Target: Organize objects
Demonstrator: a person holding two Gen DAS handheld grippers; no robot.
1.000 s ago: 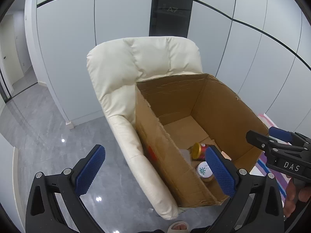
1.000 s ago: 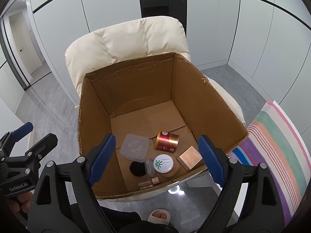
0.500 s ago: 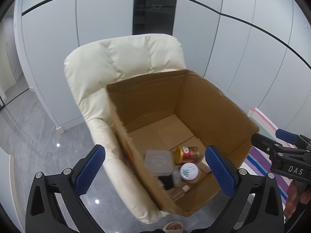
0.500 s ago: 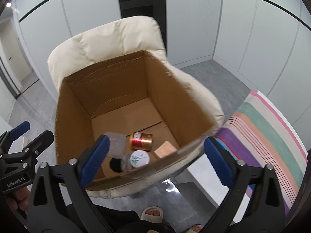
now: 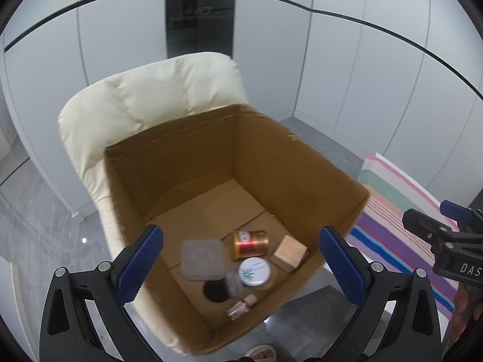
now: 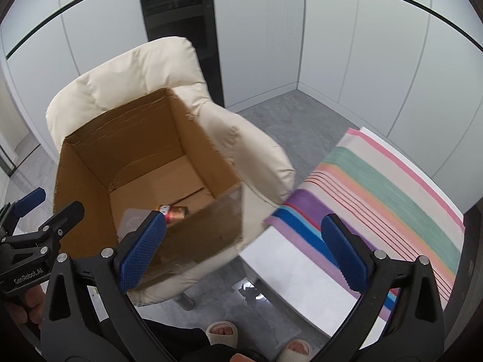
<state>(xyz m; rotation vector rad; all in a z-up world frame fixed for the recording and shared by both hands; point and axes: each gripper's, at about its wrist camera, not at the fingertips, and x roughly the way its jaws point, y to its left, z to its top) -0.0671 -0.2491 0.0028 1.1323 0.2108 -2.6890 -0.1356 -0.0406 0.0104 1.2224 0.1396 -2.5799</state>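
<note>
An open cardboard box (image 5: 289, 169) sits on a cream armchair (image 5: 145, 96). On its floor lie a grey square lidded container (image 5: 202, 259), a red-and-gold can (image 5: 250, 242), a wooden cube (image 5: 290, 253), a white round lid with a green leaf (image 5: 254, 271), a black disc (image 5: 215, 291) and a small bottle (image 5: 240, 306). My left gripper (image 5: 240, 259) hangs open above these, holding nothing. My right gripper (image 6: 243, 247) is to the right of the box (image 6: 145, 150), over the chair's edge; its jaws are opening with nothing between them.
A striped cloth (image 6: 377, 193) covers a white table (image 6: 286, 271) right of the armchair. The person's slippered feet (image 6: 222, 328) stand on the grey tiled floor below. Pale wall panels and a dark column lie behind the chair.
Both grippers have moved to the right. The left view went from the box's left wall to its inside. The right gripper has left the box for the table side, jaws wider.
</note>
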